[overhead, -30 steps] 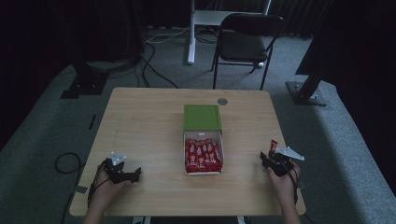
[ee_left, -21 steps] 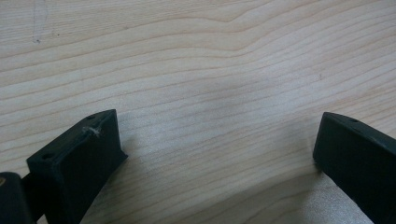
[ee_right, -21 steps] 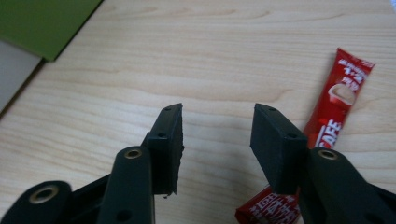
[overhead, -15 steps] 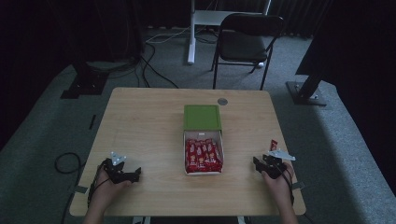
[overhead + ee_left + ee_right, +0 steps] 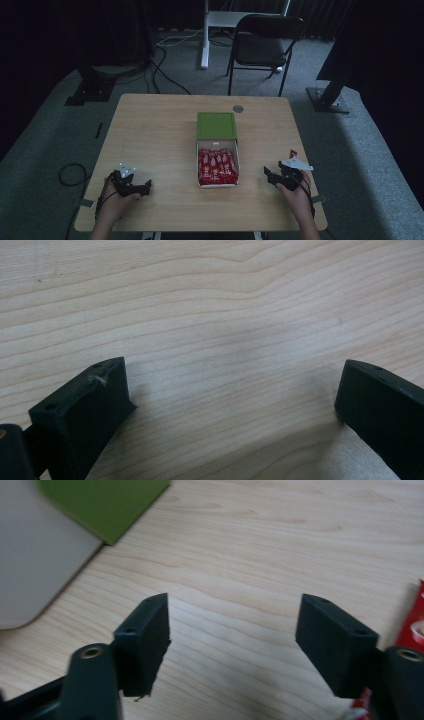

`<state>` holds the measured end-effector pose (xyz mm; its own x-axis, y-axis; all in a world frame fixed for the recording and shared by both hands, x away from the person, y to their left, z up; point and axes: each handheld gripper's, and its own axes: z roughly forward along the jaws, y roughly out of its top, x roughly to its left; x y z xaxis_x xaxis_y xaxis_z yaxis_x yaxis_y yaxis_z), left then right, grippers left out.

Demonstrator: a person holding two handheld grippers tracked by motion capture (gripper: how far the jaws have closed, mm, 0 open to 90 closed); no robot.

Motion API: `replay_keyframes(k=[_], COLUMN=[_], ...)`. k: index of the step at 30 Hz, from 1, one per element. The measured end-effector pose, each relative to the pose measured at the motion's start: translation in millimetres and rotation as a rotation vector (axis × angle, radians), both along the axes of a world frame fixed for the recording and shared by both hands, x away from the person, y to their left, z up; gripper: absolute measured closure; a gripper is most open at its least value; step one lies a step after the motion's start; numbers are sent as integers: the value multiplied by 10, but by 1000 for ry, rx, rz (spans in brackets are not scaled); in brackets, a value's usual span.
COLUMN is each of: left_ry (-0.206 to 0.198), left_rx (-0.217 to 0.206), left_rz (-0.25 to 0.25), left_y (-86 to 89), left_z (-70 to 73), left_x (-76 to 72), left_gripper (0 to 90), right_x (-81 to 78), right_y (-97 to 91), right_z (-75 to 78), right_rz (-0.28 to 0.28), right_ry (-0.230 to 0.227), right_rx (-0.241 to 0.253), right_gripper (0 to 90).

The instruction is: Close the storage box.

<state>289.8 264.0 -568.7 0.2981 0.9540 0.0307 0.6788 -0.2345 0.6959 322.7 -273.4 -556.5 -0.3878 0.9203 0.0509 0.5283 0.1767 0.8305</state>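
Your right gripper (image 5: 274, 176) sits on the desk (image 5: 160, 130) right of the box (image 5: 217, 184); its jaws have just been opening, now wide with nothing between them. A red bar (image 5: 412, 625) lies just beside its right jaw. Your left gripper (image 5: 141, 187) rests wide and empty near the front left corner.

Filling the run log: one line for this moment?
left tool: open, empty, on table | right tool: just opened, empty, red snack bar beside it | box: open, holds red bars
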Motion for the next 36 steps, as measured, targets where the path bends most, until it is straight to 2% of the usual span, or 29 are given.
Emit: replay_keyframes(k=[3,6,8,10,11,12,18,24,30,36], left_ry=[3,-18,-31,-43,-43,-61,-109,-148,-186,-211], left_rx=[2,-9,-7,-24,-24,-33,-47,-53,-87,-112], left_rz=[-44,-82,-115,-145,-145,-174,-266,-330,-381,-432], left_y=[-50,-132,-200,-279,-279,-348,-565,-726,-856,-997], left_z=[7,39,74,109,109,150,281,379,466,533], left_x=[-8,-12,-17,-22,-22,-30,-61,-83,-104,-123], left_gripper=[18,18,18,18,18,18,18,18,18,18], right_x=[-11,-27,-39,-51,-51,-56,-100,-122,-154,-183], right_y=[37,74,98,124,124,138,232,277,348,438], right_z=[51,107,139,165,165,176,244,299,378,464], right_rz=[36,73,101,125,125,142,207,227,264,313], right_ry=[-18,-28,-39,-48,-48,-49,-59,-73,-83,-100], right_rx=[10,38,39,57,57,58,65,74,82,111], right_gripper=[256,242,229,215,215,212,198,198,198,192])
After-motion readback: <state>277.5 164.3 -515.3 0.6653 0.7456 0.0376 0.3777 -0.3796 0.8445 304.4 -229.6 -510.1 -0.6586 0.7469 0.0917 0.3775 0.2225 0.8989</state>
